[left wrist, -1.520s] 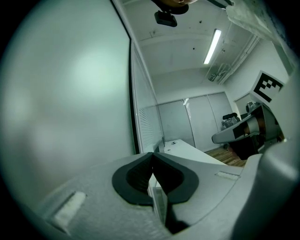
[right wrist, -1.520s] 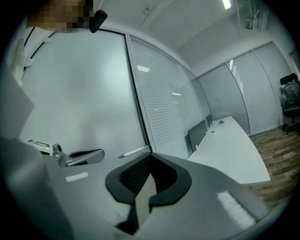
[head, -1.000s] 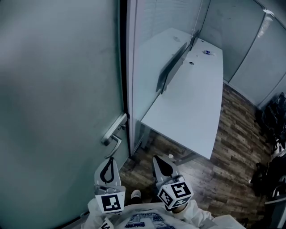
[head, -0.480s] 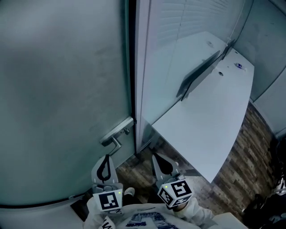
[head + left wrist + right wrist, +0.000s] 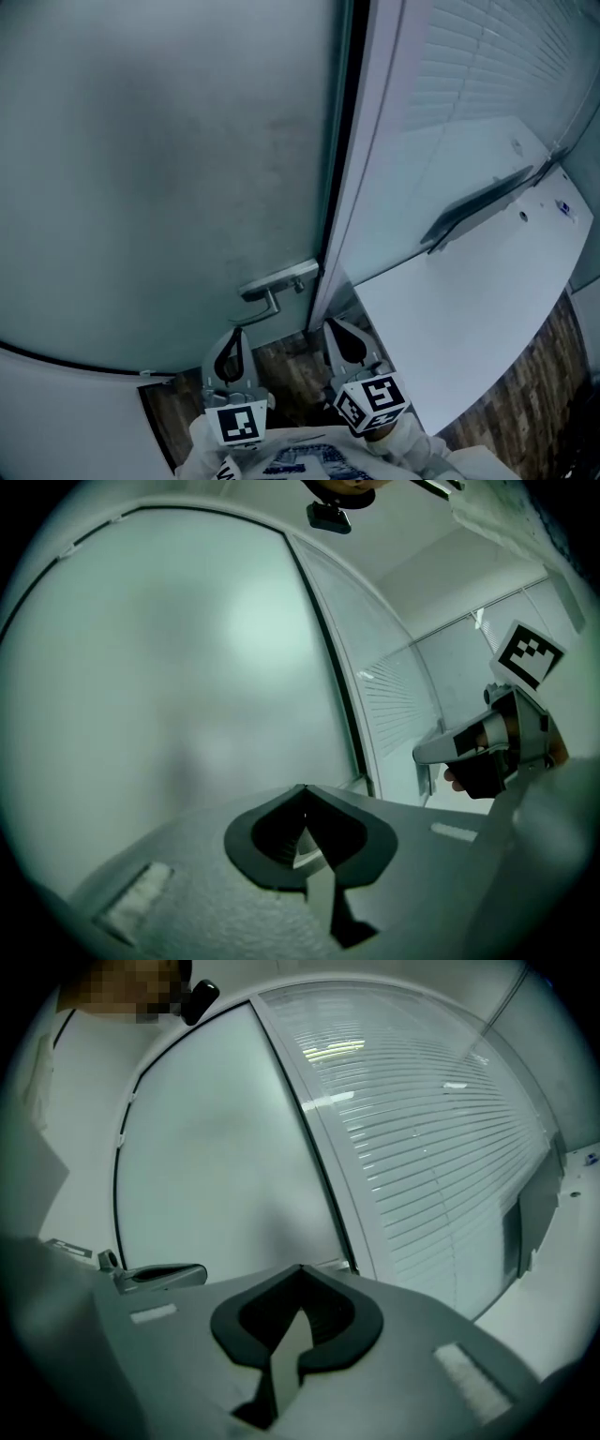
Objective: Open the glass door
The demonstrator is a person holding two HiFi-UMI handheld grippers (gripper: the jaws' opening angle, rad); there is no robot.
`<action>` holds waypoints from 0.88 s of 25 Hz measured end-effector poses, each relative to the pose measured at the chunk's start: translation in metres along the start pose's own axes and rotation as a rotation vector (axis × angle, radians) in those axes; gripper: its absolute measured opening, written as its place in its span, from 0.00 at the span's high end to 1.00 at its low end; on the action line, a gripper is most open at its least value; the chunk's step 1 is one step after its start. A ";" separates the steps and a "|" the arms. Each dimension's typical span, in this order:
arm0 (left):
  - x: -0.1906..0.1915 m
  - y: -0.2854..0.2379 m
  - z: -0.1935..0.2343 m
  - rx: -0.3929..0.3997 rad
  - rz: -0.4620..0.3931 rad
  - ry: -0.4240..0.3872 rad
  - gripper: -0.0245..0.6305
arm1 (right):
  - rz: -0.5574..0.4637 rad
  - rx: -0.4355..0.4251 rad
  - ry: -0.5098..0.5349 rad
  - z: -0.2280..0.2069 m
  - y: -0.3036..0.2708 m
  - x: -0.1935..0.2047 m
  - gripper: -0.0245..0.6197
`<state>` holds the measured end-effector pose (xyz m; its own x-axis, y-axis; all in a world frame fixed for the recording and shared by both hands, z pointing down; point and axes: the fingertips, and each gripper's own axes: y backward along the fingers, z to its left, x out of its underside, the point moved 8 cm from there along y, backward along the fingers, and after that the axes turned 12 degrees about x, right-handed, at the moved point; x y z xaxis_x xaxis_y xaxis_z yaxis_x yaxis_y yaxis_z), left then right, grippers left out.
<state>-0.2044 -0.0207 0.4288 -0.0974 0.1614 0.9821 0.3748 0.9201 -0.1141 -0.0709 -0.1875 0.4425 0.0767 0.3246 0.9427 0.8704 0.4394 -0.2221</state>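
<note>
Just 1 glass door (image 5: 169, 169), 1 handle (image 5: 277, 285), 2 grippers (image 5: 234, 334) (image 5: 334, 328)

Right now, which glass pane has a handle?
The frosted glass door on the left, bearing the silver lever handle; the other pane shows white blinds.

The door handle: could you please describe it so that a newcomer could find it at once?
Start from the large frosted glass door filling the left of the head view. Follow its right edge, beside the dark vertical seam, down toward the bottom. The door handle is the only silvery metal lever on that plain pane.
</note>
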 end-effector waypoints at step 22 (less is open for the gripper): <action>-0.007 0.060 -0.106 -0.283 0.069 0.019 0.96 | 0.075 -0.275 0.053 -0.042 0.060 0.003 0.96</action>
<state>-0.0837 -0.0044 0.4308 -0.0461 0.2107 0.9765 0.6227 0.7704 -0.1369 0.0020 -0.1954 0.4420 0.1651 0.3005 0.9394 0.9598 0.1702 -0.2231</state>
